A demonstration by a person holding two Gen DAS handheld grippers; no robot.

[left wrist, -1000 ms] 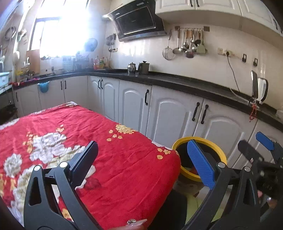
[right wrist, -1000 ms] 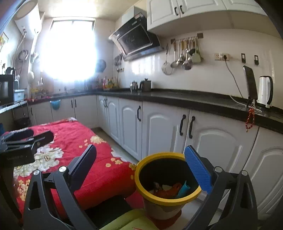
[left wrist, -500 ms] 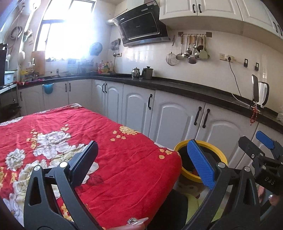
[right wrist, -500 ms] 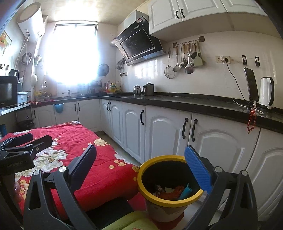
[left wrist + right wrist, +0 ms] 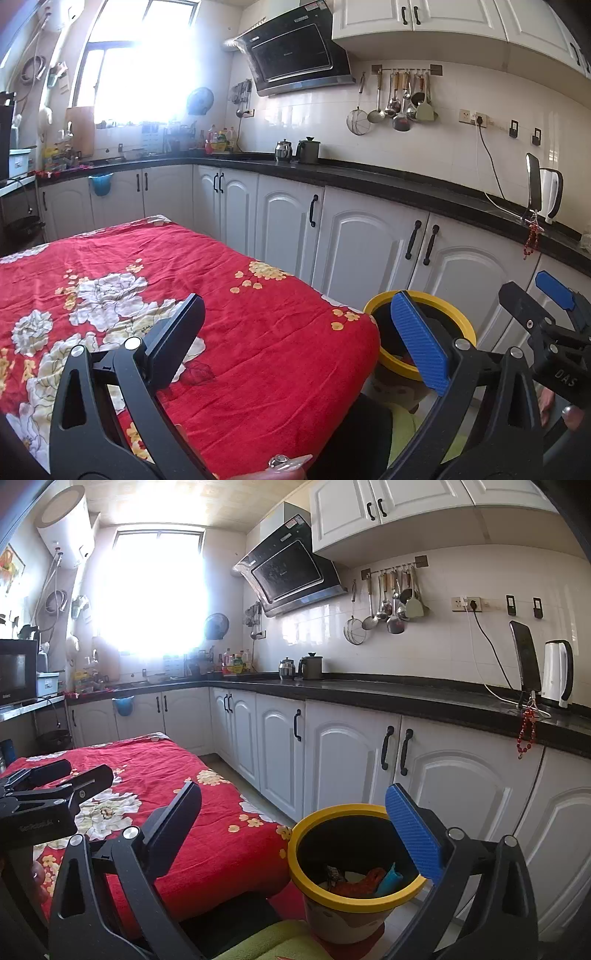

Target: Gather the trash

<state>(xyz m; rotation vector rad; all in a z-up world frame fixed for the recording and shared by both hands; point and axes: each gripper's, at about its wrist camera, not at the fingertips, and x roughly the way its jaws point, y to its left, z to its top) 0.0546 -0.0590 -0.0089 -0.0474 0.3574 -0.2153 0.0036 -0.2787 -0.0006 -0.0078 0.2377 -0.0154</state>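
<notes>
We hold our left gripper [image 5: 299, 343] wide open and empty over the red cloth [image 5: 221, 295]; our right gripper [image 5: 295, 834] gapes empty above the bin [image 5: 354, 856].

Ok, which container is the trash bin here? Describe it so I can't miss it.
Find the table with the red floral cloth. Off its near corner, before the white cabinets, stands the bin: the only yellow-rimmed bucket, black-lined, with scraps inside.

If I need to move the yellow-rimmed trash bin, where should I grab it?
Pinch the yellow rim of the trash bin from above, one finger inside, one outside. It stands upright and open, and its body looks too wide for the right hand-held gripper.
</notes>
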